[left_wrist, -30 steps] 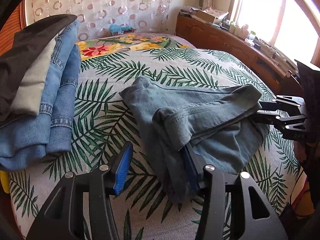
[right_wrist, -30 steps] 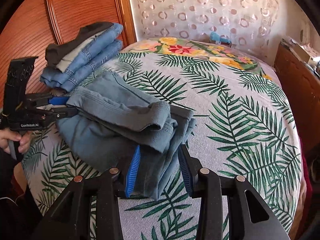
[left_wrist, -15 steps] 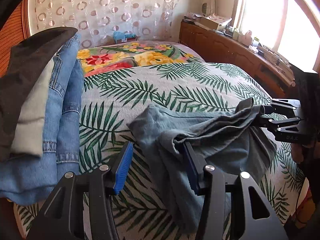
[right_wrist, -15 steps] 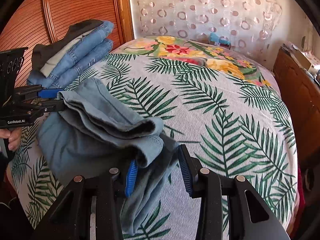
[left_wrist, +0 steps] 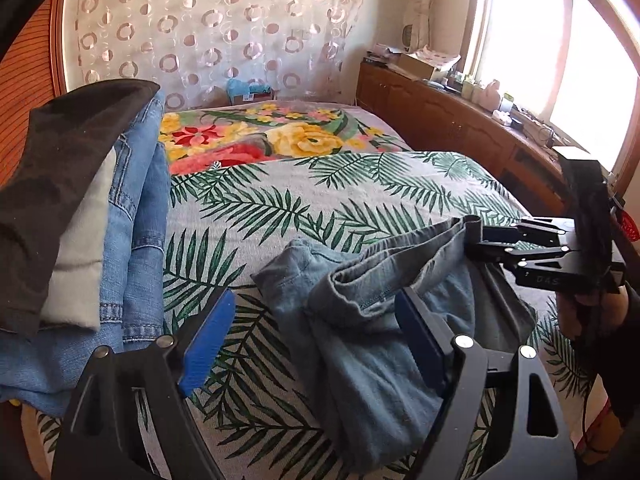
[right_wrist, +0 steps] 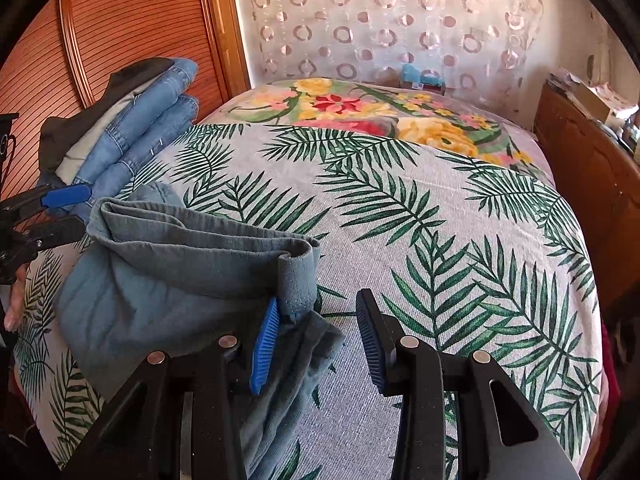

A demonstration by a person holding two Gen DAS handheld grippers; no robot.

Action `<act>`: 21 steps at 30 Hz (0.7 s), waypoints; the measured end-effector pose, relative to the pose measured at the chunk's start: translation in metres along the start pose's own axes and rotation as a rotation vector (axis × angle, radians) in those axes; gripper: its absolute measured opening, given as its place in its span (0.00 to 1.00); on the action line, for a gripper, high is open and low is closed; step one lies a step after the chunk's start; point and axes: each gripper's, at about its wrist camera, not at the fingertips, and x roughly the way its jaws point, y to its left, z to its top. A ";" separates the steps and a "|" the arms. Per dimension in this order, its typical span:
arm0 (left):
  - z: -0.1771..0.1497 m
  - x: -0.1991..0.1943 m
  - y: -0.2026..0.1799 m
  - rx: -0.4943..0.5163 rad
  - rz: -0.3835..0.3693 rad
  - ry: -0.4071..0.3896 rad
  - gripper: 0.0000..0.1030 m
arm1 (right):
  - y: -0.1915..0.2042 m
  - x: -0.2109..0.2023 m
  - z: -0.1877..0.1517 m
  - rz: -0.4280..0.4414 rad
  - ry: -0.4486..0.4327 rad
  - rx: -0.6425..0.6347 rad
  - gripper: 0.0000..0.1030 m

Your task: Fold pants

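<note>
The grey-blue pants (left_wrist: 360,344) lie bunched near the front edge of the bed (left_wrist: 360,200), on its palm-leaf bedspread (right_wrist: 440,248), stretched loosely between the two tools.

The left hand-held gripper (left_wrist: 316,340) has its blue-padded fingers (left_wrist: 208,340) spread wide. The right-hand pad is pressed against a fold of the pants, with cloth draped over and beside it; the left-hand pad stands free above the bedspread, so nothing is pinched between them.

The right hand-held gripper (right_wrist: 320,340) is also spread wide. A hemmed edge of the pants hangs against the outer side of its left pad (right_wrist: 264,344), and the gap between the pads shows only bedspread. From the left wrist view this same tool sits at the far end of the pants, its fingers at the edge of the cloth; whether any cloth is caught there I cannot tell.

A stack of folded jeans (right_wrist: 132,136) with a dark garment (left_wrist: 52,184) and a pale one on top sits at the bed's left side by the wooden headboard (right_wrist: 100,32). A floral blanket (right_wrist: 380,112) covers the bed's far end.
</note>
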 end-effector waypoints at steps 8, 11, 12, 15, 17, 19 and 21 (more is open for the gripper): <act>0.003 0.034 0.001 0.036 0.054 0.067 0.80 | -0.008 -0.005 -0.003 -0.009 -0.016 0.041 0.39; 0.013 0.044 0.005 0.029 0.090 0.073 0.80 | -0.007 -0.010 -0.003 -0.010 -0.025 0.049 0.39; 0.015 0.044 0.006 0.015 0.086 0.068 0.80 | -0.007 -0.014 -0.003 -0.009 -0.032 0.054 0.39; 0.014 0.041 0.007 0.001 0.084 0.056 0.80 | -0.008 -0.028 -0.007 -0.011 -0.048 0.066 0.39; 0.008 0.034 0.006 0.003 0.076 0.046 0.80 | -0.008 -0.036 -0.012 -0.009 -0.048 0.070 0.39; 0.002 0.027 0.004 0.003 0.065 0.040 0.80 | -0.007 -0.044 -0.019 0.003 -0.042 0.071 0.39; -0.004 0.017 0.001 0.003 0.045 0.035 0.79 | -0.004 -0.050 -0.025 0.010 -0.034 0.068 0.39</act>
